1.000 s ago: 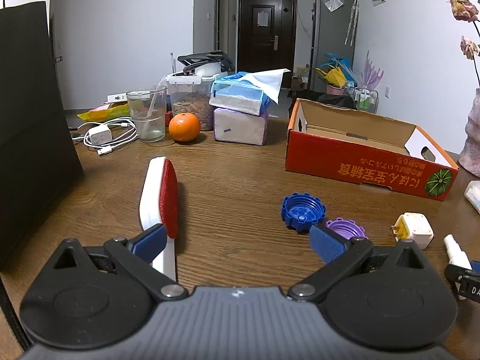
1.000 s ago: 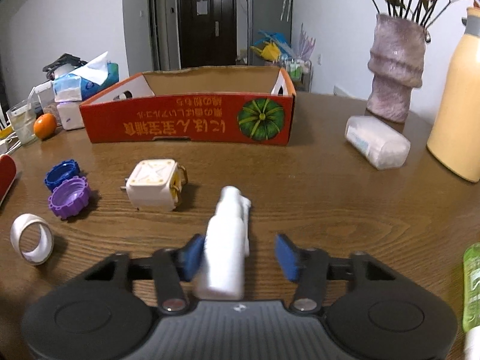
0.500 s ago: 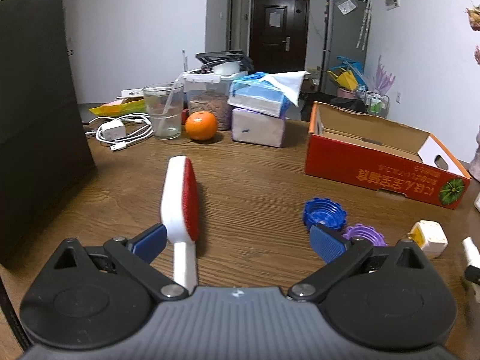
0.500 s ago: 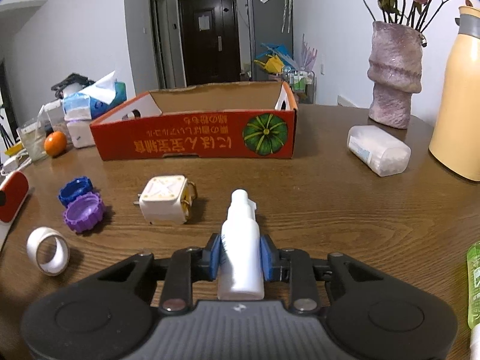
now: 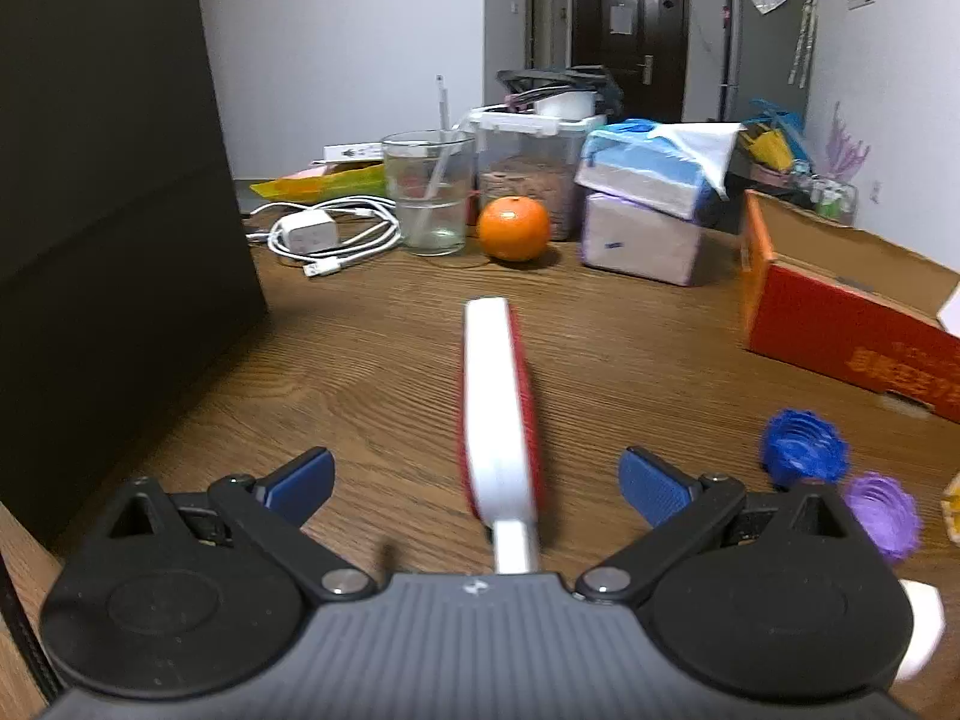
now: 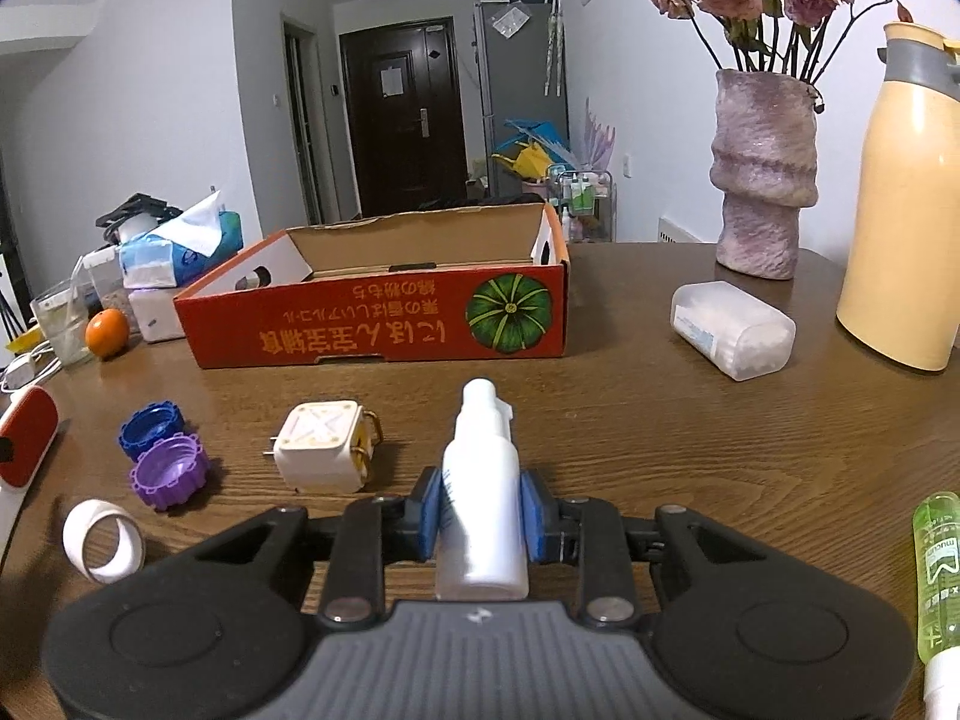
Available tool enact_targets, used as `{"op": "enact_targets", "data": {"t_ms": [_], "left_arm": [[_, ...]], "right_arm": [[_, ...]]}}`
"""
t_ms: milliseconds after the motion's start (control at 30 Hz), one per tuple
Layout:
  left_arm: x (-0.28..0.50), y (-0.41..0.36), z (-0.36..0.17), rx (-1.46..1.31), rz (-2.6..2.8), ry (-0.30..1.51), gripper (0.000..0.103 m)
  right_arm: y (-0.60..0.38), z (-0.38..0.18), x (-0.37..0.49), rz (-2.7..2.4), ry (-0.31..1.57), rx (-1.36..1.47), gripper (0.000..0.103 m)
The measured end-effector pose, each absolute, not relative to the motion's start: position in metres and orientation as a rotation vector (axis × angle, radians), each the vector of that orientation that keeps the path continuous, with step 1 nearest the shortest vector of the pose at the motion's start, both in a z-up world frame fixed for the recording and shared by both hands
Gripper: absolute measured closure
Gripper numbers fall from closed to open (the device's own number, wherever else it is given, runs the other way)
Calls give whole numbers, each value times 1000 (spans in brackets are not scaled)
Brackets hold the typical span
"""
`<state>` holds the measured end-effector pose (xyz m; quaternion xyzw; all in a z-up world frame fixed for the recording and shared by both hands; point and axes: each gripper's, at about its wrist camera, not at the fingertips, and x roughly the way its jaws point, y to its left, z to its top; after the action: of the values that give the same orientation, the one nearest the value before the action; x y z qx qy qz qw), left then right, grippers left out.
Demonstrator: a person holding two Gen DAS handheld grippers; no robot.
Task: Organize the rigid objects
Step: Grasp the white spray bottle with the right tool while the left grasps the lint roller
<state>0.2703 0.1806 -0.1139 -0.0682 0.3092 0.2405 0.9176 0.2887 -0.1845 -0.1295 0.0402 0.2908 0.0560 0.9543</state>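
My right gripper point(image 6: 481, 510) is shut on a small white spray bottle point(image 6: 483, 480), lifted above the wooden table. Ahead stands an open red cardboard box point(image 6: 384, 324). A white plug adapter point(image 6: 324, 450), a blue cap point(image 6: 151, 427), a purple cap point(image 6: 169, 474) and a white tape ring point(image 6: 103, 540) lie on the table to the left. My left gripper point(image 5: 477, 480) is open, its blue pads on either side of a white and red brush point(image 5: 495, 402) that lies between them. The blue cap point(image 5: 804, 447) and purple cap point(image 5: 882, 516) show at its right.
An orange point(image 5: 514, 228), a glass point(image 5: 429, 192), a charger with cable point(image 5: 312, 234), tissue packs point(image 5: 648, 192) and a black bag point(image 5: 108, 210) fill the left. A vase point(image 6: 762, 180), a yellow flask point(image 6: 906, 210), a clear case point(image 6: 732, 330) and a green bottle point(image 6: 939, 570) stand on the right.
My right gripper closed on the spray bottle and lifted it. My left gripper moved left, so the brush now lies centred between its open pads.
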Motion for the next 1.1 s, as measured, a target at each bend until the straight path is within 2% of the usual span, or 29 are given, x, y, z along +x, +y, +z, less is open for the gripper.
{"op": "enact_targets", "data": {"t_ms": [133, 233, 300, 367, 433, 500, 600, 1100], "left_arm": [[280, 189, -122, -144, 497, 664, 2], [288, 193, -128, -152, 487, 694, 12], [292, 195, -131, -156, 476, 705, 24], [295, 196, -133, -157, 467, 711, 28], [296, 196, -134, -160, 457, 714, 37], [298, 197, -135, -169, 437, 722, 56], [298, 195, -137, -175, 410, 729, 71], [292, 188, -128, -157, 387, 711, 74]], "right_arm": [[-185, -130, 290, 109, 589, 82, 76], [-184, -131, 290, 106, 590, 79, 76], [-184, -132, 291, 104, 592, 78, 76], [-184, -133, 291, 103, 594, 75, 76], [-183, -134, 291, 101, 596, 74, 76], [-183, -134, 291, 99, 596, 73, 76], [-183, -135, 292, 95, 597, 72, 76], [-185, -133, 292, 87, 577, 84, 76]]}}
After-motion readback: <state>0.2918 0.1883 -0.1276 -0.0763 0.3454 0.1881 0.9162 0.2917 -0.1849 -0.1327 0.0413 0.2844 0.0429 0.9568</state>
